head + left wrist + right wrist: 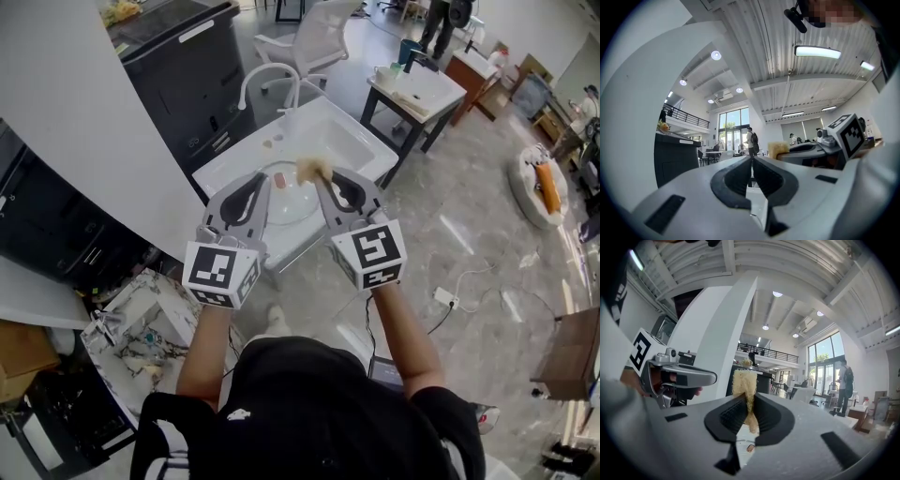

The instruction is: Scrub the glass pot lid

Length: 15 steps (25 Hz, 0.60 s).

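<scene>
The glass pot lid [292, 204] lies in the white sink [349, 141] below both grippers. My right gripper [320, 174] is shut on a yellowish sponge [312, 168]; in the right gripper view the sponge [744, 379] sticks up out of that gripper [747, 398]. My left gripper [264, 178] is shut with nothing between its jaws, and it shows the same way in its own view [751, 159]. Both are held level, side by side, above the lid and apart from it. The left gripper view also catches the sponge [777, 149] to the right.
A curved white faucet [270, 79] rises at the sink's far rim. A dark cabinet [192, 70] stands far left, and a white table with a basin [424, 90] far right. Clutter [131, 330] lies on the floor at my left, and a power strip [442, 298] at my right.
</scene>
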Tool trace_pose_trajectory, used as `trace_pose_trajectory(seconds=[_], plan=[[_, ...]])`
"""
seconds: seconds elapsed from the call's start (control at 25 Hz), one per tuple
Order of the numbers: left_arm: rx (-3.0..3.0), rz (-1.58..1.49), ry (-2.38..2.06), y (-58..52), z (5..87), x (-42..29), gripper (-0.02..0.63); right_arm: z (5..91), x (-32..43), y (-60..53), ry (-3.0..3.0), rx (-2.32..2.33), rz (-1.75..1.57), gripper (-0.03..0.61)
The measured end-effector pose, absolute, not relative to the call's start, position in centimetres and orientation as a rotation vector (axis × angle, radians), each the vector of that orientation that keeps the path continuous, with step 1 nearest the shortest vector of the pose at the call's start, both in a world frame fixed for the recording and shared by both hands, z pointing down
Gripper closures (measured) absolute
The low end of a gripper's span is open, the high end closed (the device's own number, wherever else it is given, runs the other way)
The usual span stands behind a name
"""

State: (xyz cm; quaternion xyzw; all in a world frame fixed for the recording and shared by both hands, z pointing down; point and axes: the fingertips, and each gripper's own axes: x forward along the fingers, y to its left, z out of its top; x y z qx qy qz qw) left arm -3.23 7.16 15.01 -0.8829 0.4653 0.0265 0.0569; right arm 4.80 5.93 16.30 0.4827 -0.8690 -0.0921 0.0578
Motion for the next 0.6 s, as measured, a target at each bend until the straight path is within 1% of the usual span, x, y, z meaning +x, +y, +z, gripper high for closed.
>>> trace_pose_trajectory(seconds=[0.6], plan=[[-2.672, 0.104, 1.447, 8.7, 15.0, -3.8, 0.601, 16.2, 5.0, 7.0, -2.646, 1.456, -0.283, 0.558]])
